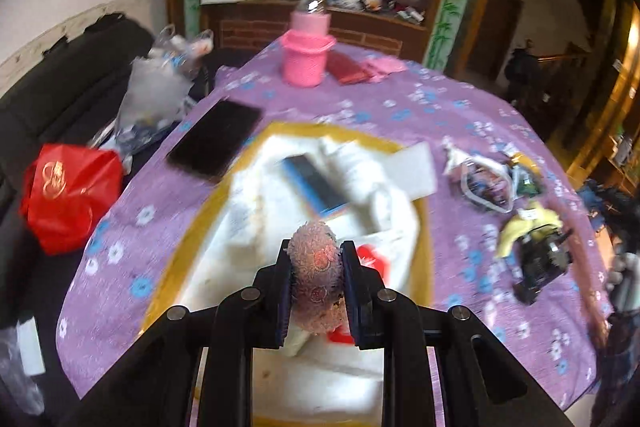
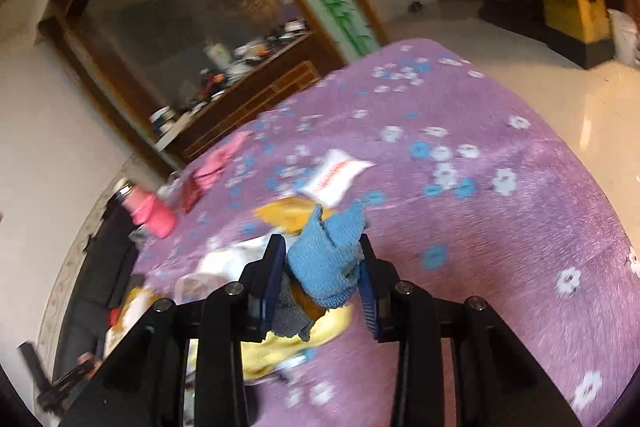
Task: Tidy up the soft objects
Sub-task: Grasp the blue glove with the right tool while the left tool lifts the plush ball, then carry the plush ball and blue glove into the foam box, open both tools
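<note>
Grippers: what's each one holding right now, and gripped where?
Left gripper: fuzzy pink soft item, pinched across its middle, ends sticking out above and below. Right gripper: blue knitted cloth, clamped around its bunched middle.

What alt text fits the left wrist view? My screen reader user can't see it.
The left gripper is shut on a fuzzy pink soft toy, above a yellow-rimmed tray of white items on a purple flowered tablecloth.

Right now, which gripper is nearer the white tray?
Left. The left gripper, shut on a pink fuzzy cloth, hangs directly over the white tray. The right gripper, holding a blue cloth, is off to the tray's side over the purple tablecloth.
</note>
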The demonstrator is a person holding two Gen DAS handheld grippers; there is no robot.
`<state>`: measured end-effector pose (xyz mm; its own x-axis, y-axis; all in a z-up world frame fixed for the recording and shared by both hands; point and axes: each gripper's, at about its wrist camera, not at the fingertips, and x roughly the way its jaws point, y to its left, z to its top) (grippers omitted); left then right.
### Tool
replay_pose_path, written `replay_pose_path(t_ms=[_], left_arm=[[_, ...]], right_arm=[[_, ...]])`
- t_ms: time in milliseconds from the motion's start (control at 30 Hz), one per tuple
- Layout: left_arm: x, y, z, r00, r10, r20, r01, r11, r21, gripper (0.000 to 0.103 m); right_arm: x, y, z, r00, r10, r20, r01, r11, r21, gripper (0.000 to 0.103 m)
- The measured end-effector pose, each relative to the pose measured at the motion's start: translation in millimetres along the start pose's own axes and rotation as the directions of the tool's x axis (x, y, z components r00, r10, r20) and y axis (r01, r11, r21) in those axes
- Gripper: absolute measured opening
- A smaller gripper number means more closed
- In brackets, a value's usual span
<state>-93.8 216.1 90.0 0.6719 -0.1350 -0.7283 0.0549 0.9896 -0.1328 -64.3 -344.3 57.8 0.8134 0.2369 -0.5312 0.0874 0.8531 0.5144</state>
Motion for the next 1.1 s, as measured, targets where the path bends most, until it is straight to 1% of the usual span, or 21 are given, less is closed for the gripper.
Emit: replay_pose_path(t_ms=[133, 167, 200, 233, 300, 333, 400, 433, 467, 500, 533, 600, 633, 700, 733, 833, 900, 933, 1033, 1100], left_arm=[[16, 14, -6, 0.999, 0.010, -0.031, -0.011, 1.000, -0.024, 0.023], [18, 16, -8, 0.999, 0.023, -0.032, -0.024, 1.000, -0.017, 0.023], [20, 14, -10, 0.998, 0.051, -0.033, -0.051, 0.999, -0.002, 0.023], [21, 13, -12, 0.996, 0.080, -0.032, -0.080, 0.997, 0.012, 0.023], [25, 15, -16, 0.993, 0.111, -0.041, -0.111, 0.994, 0.018, 0.023], [26, 20, -19, 0.992, 0.115, -0.046, -0.115, 0.993, 0.012, 0.023], [28, 29, -24, 0.991, 0.123, -0.061, -0.123, 0.992, -0.011, 0.025], [28, 33, -25, 0.990, 0.125, -0.065, -0.127, 0.992, -0.019, 0.027], [28, 38, -28, 0.990, 0.127, -0.067, -0.129, 0.991, -0.030, 0.027], [27, 41, -30, 0.990, 0.127, -0.067, -0.129, 0.991, -0.037, 0.030], [26, 44, -31, 0.991, 0.121, -0.063, -0.124, 0.991, -0.046, 0.032], [23, 49, -32, 0.992, 0.112, -0.051, -0.115, 0.991, -0.061, 0.042], [20, 50, -33, 0.994, 0.104, -0.038, -0.107, 0.992, -0.070, 0.045], [13, 52, -34, 0.996, 0.093, -0.015, -0.094, 0.992, -0.082, 0.057], [10, 53, -35, 0.996, 0.088, -0.002, -0.088, 0.992, -0.090, 0.059], [-2, 58, -38, 0.997, 0.067, 0.031, -0.063, 0.990, -0.126, 0.063], [-12, 62, -42, 0.997, 0.051, 0.052, -0.043, 0.988, -0.147, 0.070], [-16, 62, -44, 0.997, 0.045, 0.062, -0.036, 0.988, -0.150, 0.071], [-25, 65, -48, 0.995, 0.042, 0.088, -0.028, 0.988, -0.150, 0.072], [-27, 69, -51, 0.995, 0.029, 0.095, -0.014, 0.988, -0.156, 0.072]], right_arm=[[-9, 61, -10, 0.997, 0.067, -0.036, -0.071, 0.990, -0.118, 0.034], [-6, 80, -15, 0.995, 0.089, -0.056, -0.096, 0.984, -0.149, 0.034], [-3, 95, -20, 0.991, 0.107, -0.076, -0.119, 0.978, -0.172, 0.034], [3, 117, -29, 0.985, 0.133, -0.111, -0.154, 0.967, -0.204, 0.034], [14, 144, -42, 0.974, 0.160, -0.161, -0.196, 0.950, -0.242, 0.034], [25, 165, -53, 0.963, 0.179, -0.201, -0.229, 0.937, -0.263, 0.034], [40, 190, -70, 0.943, 0.207, -0.261, -0.278, 0.919, -0.279, 0.034], [52, 209, -81, 0.927, 0.222, -0.302, -0.311, 0.906, -0.286, 0.034], [59, 221, -88, 0.917, 0.230, -0.326, -0.329, 0.898, -0.292, 0.034], [70, 237, -98, 0.903, 0.237, -0.359, -0.353, 0.886, -0.302, 0.034], [78, 251, -107, 0.892, 0.240, -0.383, -0.370, 0.875, -0.313, 0.034], [91, 272, -119, 0.876, 0.241, -0.419, -0.394, 0.857, -0.331, 0.034], [99, 289, -129, 0.863, 0.239, -0.446, -0.412, 0.844, -0.344, 0.034], [109, 311, -144, 0.847, 0.233, -0.478, -0.431, 0.827, -0.362, 0.034], [116, 324, -153, 0.838, 0.225, -0.497, -0.441, 0.815, -0.375, 0.034], [130, 347, -171, 0.821, 0.207, -0.532, -0.459, 0.794, -0.398, 0.034], [138, 359, -182, 0.814, 0.191, -0.549, -0.464, 0.782, -0.417, 0.034], [143, 366, -187, 0.812, 0.179, -0.555, -0.464, 0.775, -0.429, 0.034], [156, 379, -196, 0.815, 0.142, -0.562, -0.453, 0.761, -0.465, 0.035], [164, 383, -201, 0.814, 0.123, -0.567, -0.445, 0.758, -0.476, 0.036]])
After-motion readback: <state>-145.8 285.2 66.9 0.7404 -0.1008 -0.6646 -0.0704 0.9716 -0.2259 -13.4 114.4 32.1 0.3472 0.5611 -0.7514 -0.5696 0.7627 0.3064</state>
